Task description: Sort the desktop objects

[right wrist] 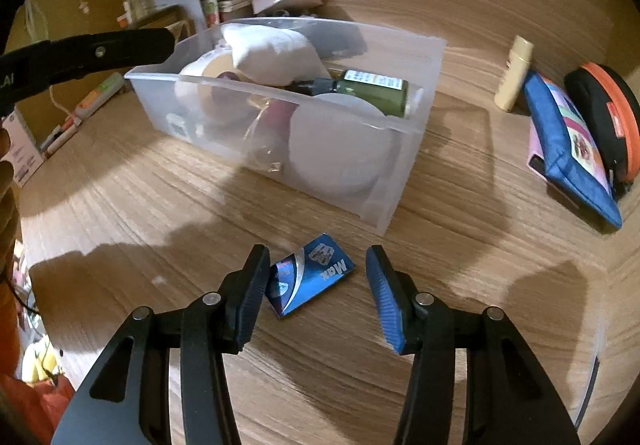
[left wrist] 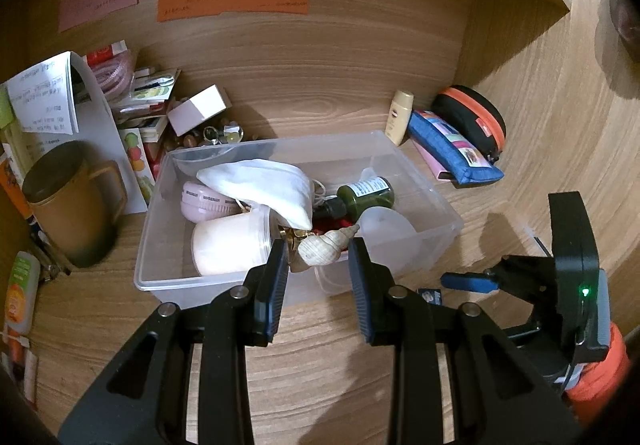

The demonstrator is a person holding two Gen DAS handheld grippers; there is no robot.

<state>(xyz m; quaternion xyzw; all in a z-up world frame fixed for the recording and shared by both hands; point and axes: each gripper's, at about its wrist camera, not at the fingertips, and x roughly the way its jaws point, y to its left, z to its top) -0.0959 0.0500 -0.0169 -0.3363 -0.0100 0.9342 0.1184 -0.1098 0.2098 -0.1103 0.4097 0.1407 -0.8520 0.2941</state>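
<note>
Right gripper point(right wrist: 316, 277) hangs low over the wooden desk point(right wrist: 140, 205), jaws spread wide and holding nothing, straddling a small blue packet point(right wrist: 310, 275). The packet is glossy blue with white lettering and a silver swoosh, lying flat and skewed, just in front of the clear plastic bin point(right wrist: 372, 201). Left gripper point(left wrist: 318, 277) hovers at the bin's point(left wrist: 148, 273) near wall, jaws apart, a pale spiral seashell point(left wrist: 322, 245) inside just beyond its tips.

Black claw point(right wrist: 316, 285) arms, ribbed blue pads point(right wrist: 382, 297), silver screws
</note>
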